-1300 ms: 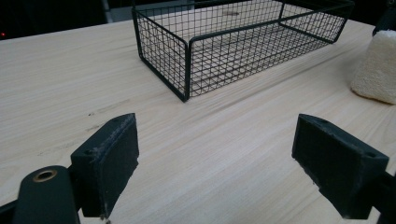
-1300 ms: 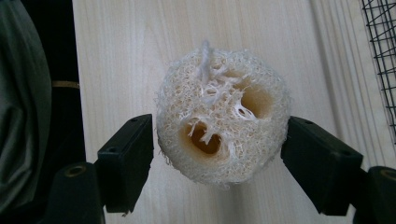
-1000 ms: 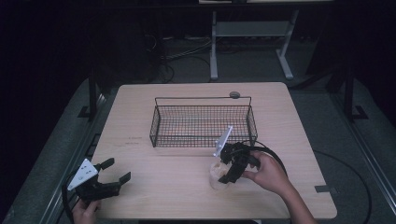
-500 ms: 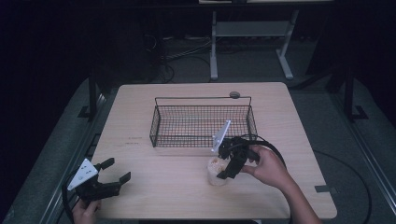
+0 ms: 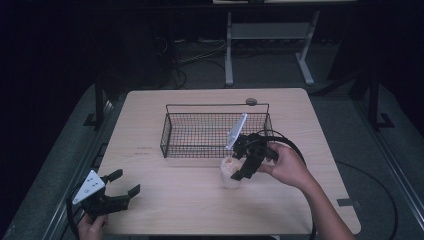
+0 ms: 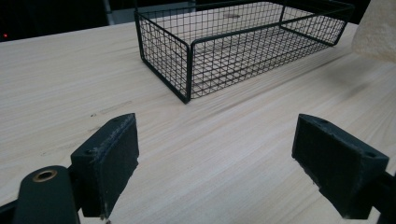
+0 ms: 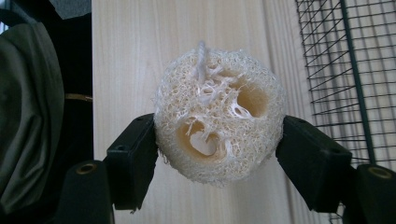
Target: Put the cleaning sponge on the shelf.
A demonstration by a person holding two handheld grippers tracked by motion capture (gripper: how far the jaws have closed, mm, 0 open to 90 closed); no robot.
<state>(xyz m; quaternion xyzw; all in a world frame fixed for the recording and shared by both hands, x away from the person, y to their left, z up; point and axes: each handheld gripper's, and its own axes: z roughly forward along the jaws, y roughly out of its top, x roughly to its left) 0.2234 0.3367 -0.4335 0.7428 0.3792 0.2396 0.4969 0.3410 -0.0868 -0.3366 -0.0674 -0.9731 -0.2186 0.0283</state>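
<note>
A pale, fibrous loofah piece (image 7: 219,121) with round holes sits between the jaws of my right gripper (image 7: 219,163), which is shut on it. From above, that loofah (image 5: 230,171) hangs just in front of the black wire basket (image 5: 167,134), and the right gripper (image 5: 240,167) tilts down over it. Near the table's front left corner my left gripper (image 5: 125,184) is open with nothing between its jaws. Its own view has the left gripper (image 6: 215,158) low over bare wood, the basket (image 6: 187,70) ahead and the loofah (image 6: 376,30) at the far right.
The wooden table (image 5: 165,200) has free room in front of the basket and on its left side. A small round disc (image 5: 251,102) lies behind the basket. A cable (image 5: 295,150) loops off the right gripper. Dark floor and a white stand (image 5: 230,55) lie beyond.
My right gripper has carried the loofah up and toward the basket's front right corner, tilting more upright. The left gripper has stayed put, open.
</note>
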